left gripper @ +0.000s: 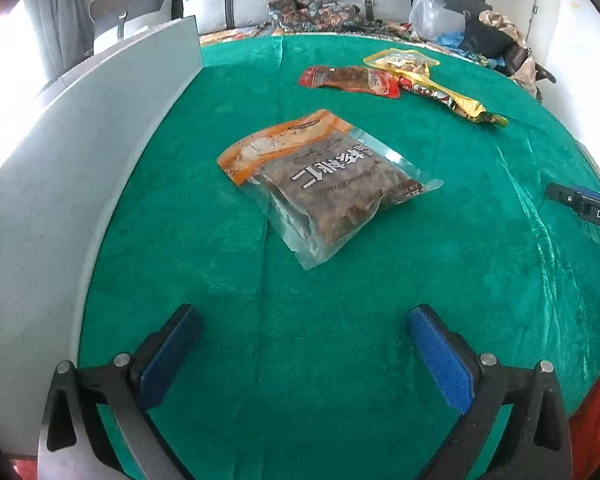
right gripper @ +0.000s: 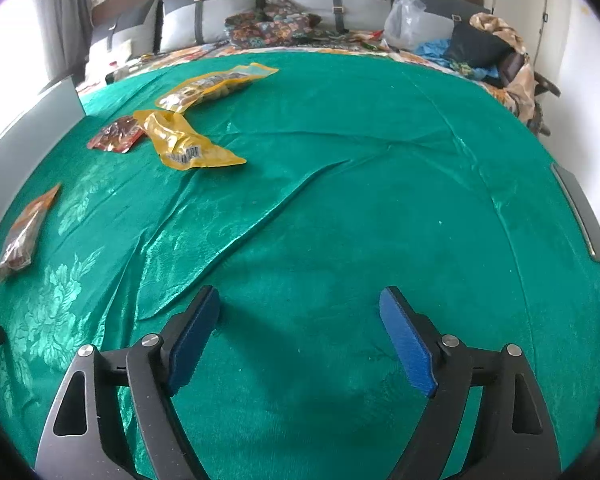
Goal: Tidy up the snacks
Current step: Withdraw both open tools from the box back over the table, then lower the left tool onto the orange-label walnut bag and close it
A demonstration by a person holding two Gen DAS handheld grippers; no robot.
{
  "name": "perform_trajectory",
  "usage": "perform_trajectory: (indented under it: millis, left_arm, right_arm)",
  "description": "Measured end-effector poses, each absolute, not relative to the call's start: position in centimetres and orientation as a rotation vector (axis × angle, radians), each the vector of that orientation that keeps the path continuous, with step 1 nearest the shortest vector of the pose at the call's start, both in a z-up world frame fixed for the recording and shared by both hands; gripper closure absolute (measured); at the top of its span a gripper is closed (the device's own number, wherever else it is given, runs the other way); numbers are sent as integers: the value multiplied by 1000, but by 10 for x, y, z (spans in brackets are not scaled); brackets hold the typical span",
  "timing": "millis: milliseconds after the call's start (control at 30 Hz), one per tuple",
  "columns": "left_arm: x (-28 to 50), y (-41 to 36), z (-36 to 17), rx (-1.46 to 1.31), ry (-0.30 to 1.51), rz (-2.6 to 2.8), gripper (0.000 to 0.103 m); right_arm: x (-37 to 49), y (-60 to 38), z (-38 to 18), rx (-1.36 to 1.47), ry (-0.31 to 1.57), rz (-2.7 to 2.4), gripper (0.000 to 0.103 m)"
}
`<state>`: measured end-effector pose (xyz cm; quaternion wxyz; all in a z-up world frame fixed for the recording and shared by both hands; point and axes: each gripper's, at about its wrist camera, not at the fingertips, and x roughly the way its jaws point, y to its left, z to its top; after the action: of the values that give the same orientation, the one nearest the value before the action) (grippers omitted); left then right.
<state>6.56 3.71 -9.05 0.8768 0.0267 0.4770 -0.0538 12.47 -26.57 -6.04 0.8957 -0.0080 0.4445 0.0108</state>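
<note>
hovering wide open and empty, left claw [left gripper: 304, 356] and right claw [right gripper: 300, 340]; nut bag [left gripper: 324, 184] at twelve o'clock is slick, may slip

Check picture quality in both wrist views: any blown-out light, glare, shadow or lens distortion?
Left wrist view: window light at the left edge is blown out; the grey panel bows from fisheye distortion; the walnut pack is sharp enough that its print shows. Right wrist view: sheen on the green cloth where it creases, soft shadow between the right tool fingers, dark vignette at the corners.
</note>
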Motion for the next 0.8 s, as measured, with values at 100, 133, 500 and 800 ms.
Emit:
perform_trajectory:
  millis: [100,133,500,800]
  left_arm:
    - [62,39,-90,56,972,-115,0]
    - [62,39,-90,57,973,-117,0]
    - [74,34,-87,18,1116,-98,0]
    - [116,47,-79,-234,1152,-150,0]
  right_arm:
    - [125,-266,-61,-16,922,22,16]
    - [125,-266,-61,-16,922,21,16]
    - [125,-267,-61,-13,920,21,16]
    - [125,-267,-61,-13,920,21,16]
